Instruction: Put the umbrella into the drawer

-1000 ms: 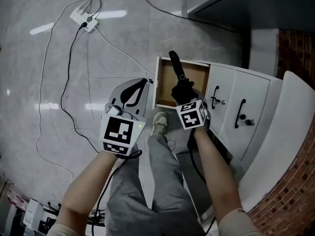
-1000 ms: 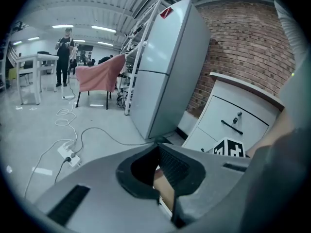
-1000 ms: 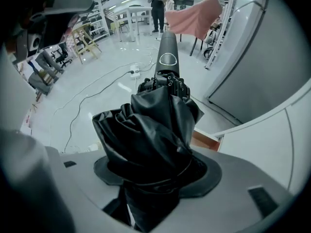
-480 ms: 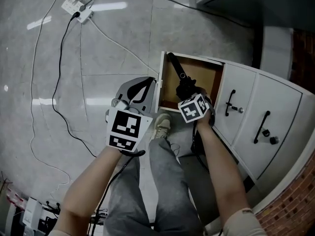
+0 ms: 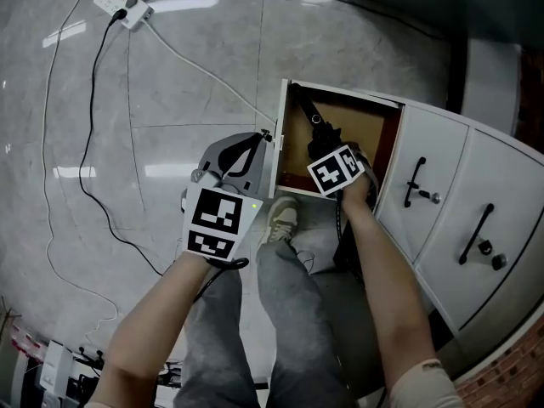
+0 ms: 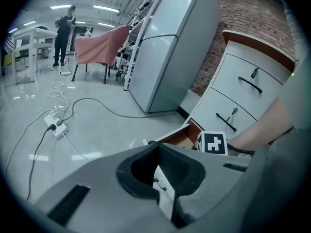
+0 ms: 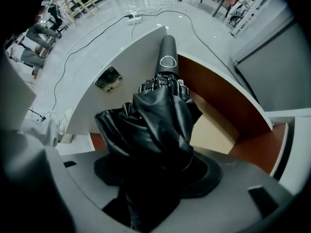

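The right gripper (image 7: 155, 171) points straight down, its 2 jaws standing wide and clamped on the crumpled canopy of a black folded fabric umbrella (image 7: 163, 115). The umbrella hangs over an open drawer (image 5: 278, 155) with a white front panel and brown wooden inside, its round-capped black handle (image 7: 168, 57) reaching toward 12 o'clock in the right gripper view, close to the inner face of the front panel. Whether the handle touches the drawer's bottom I cannot tell.

The left gripper (image 5: 252, 143) sits at 9 o'clock from the drawer in the head view, just beside the front panel; its 2 jaws meet at the tips with nothing between them.

At 3 o'clock from the drawer stands a white cabinet (image 5: 442, 194) with black bar handles. A white power strip (image 5: 123, 7) lies on the grey marble floor (image 5: 170, 83) at 11 o'clock in the head view, cables trailing from it.
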{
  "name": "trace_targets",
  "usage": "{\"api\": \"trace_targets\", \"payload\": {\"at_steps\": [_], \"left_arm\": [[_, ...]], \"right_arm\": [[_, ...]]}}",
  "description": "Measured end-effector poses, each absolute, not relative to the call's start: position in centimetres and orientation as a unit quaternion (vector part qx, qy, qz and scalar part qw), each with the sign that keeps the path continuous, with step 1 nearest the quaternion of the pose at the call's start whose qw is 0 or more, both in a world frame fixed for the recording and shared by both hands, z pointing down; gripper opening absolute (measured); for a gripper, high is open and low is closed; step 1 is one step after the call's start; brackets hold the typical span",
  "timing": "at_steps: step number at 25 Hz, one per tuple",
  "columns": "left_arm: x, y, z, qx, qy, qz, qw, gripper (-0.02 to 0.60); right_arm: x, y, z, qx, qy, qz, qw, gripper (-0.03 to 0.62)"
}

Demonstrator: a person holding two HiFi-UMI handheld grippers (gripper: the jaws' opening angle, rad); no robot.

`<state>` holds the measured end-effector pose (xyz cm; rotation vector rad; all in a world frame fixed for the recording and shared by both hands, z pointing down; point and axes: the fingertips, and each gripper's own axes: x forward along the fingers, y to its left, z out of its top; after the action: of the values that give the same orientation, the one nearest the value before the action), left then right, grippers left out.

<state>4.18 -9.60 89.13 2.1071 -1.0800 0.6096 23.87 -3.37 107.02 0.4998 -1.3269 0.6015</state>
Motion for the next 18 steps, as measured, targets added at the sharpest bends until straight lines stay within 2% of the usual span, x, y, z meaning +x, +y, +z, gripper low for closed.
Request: {"api": "trace_targets", "payload": {"at_steps": [18], "left_arm": [[5.1, -9.2, 90.0, 0.810, -0.404, 0.231, 0.356, 0.008]], "right_arm": [[26.4, -2.3, 107.6, 0.159, -0.500, 0.331, 0.784, 0.275]]}}
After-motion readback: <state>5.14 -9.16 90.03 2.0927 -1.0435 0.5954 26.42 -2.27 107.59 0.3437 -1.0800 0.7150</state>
